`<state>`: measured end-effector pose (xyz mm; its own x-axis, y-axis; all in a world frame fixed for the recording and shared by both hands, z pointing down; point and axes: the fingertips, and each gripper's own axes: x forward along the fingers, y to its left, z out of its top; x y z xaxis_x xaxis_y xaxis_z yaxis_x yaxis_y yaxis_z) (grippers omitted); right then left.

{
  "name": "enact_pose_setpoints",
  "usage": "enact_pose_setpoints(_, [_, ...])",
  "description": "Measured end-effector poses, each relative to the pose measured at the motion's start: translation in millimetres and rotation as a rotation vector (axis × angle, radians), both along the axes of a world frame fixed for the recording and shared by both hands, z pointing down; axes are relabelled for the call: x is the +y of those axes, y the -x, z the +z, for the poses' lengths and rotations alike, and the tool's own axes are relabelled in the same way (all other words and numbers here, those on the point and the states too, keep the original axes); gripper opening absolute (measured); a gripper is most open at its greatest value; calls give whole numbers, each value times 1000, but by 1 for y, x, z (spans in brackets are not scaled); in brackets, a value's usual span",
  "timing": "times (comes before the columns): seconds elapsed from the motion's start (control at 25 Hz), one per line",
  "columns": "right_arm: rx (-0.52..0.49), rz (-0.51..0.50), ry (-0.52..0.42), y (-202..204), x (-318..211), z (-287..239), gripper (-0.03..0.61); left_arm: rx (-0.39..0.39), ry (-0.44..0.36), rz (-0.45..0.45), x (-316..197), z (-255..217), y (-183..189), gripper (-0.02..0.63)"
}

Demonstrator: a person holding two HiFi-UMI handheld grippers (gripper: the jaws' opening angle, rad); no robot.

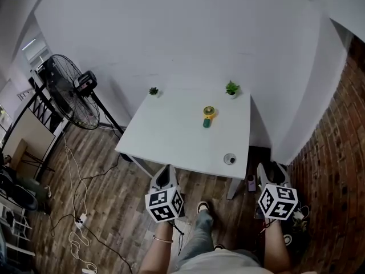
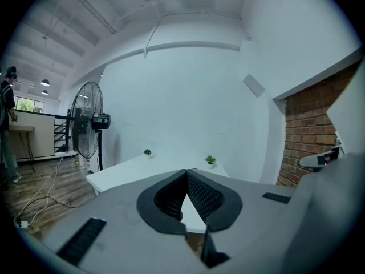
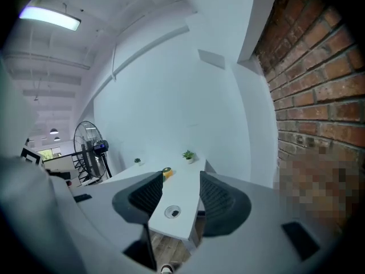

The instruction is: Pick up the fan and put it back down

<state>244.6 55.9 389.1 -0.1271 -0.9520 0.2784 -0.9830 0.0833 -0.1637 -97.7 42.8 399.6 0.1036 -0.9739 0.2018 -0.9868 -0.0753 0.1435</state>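
A small hand fan (image 1: 209, 116) with a yellow head and green handle lies on the white table (image 1: 171, 138), right of its middle. In the right gripper view the hand fan (image 3: 166, 172) shows as a yellow spot beyond the left jaw. Both grippers hang in front of the table's near edge, well short of the fan. My left gripper (image 1: 164, 174) (image 2: 186, 173) is shut, its tips touching with nothing between them. My right gripper (image 1: 272, 173) (image 3: 180, 178) stands open and empty. The left gripper view does not show the hand fan.
Two small potted plants (image 1: 153, 91) (image 1: 231, 88) stand at the table's back corners. A round cable port (image 1: 230, 159) sits near the front right edge. A large black pedestal fan (image 1: 68, 93) stands on the floor at left, with cables (image 1: 77, 221) trailing. A brick wall (image 1: 336, 153) is on the right.
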Motion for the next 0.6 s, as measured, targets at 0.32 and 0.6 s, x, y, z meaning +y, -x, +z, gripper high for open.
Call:
enact_pose_setpoints(0.32, [35,43,-3,12,-86,-8,202,31,-27,62,-114,-6,4,11])
enact_pose_setpoints(0.6, [41,95,-14,24,-175,-25,202,29,-32,108,-223,-17,20,11])
